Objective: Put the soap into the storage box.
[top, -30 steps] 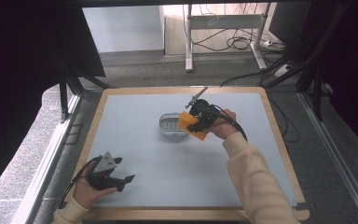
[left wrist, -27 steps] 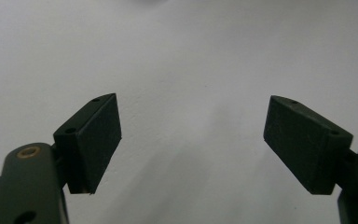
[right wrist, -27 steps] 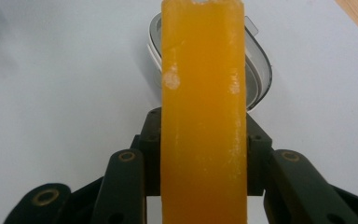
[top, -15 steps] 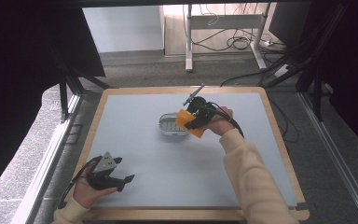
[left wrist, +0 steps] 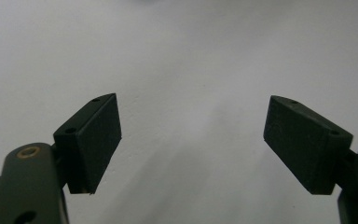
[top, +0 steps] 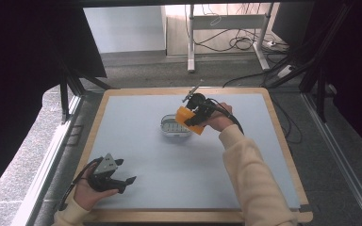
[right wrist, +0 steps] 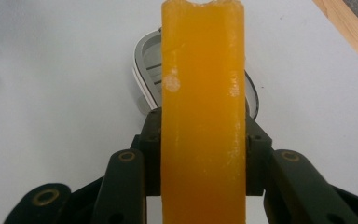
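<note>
Above dish (top: pixel 175 126), tool (top: pixel 192 121) clamped on orange block (right wrist: pixel 203 112)

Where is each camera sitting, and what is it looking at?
High view: sits above the person's side, looking forward and down on the table; both forearms come in from below, with the left gripper and the right gripper.
Left gripper view: rides on the left gripper, looking past its open jaws at bare table.
Right gripper view: rides on the right gripper, looking along the orange block it clamps, toward the small dish.
Shared: the high view and the right gripper view both show the block and dish.
</note>
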`<action>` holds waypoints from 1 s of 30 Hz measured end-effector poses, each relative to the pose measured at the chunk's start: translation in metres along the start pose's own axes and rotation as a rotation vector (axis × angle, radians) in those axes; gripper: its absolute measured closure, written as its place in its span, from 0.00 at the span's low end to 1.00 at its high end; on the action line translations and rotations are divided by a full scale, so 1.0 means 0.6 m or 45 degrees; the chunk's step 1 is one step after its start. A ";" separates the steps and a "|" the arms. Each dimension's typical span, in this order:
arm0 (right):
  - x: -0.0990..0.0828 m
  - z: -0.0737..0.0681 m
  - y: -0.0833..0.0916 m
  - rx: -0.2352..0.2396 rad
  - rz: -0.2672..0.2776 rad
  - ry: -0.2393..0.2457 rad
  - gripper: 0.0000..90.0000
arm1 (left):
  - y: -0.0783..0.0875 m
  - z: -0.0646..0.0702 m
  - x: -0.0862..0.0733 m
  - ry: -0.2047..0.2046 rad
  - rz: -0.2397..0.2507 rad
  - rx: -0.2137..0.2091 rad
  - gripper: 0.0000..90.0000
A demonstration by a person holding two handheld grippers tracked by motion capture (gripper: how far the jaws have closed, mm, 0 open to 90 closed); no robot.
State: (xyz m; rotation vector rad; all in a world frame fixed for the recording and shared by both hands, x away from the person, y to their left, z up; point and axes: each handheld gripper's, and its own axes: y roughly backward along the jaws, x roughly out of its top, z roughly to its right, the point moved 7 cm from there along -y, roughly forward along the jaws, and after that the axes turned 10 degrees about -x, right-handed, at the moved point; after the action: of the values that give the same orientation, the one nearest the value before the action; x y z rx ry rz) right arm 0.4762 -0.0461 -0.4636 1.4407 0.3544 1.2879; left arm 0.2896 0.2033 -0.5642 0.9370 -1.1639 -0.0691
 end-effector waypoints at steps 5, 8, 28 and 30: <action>0.011 0.003 -0.006 0.003 -0.002 0.030 0.69 | 0.000 -0.001 0.000 -0.002 -0.002 0.004 0.21; 0.020 0.005 -0.011 0.007 -0.003 0.051 0.69 | 0.000 -0.001 0.000 0.000 -0.003 0.006 0.21; 0.064 -0.001 -0.045 0.047 -0.045 0.196 0.69 | -0.001 0.000 0.000 -0.002 -0.002 0.001 0.21; 0.067 0.000 -0.049 0.051 -0.049 0.204 0.69 | -0.001 0.000 0.000 -0.003 -0.003 0.001 0.21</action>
State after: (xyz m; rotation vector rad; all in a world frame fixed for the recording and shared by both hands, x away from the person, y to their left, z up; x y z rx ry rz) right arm 0.5031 -0.0043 -0.4683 1.3608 0.5148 1.3758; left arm 0.2898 0.2030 -0.5646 0.9391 -1.1651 -0.0716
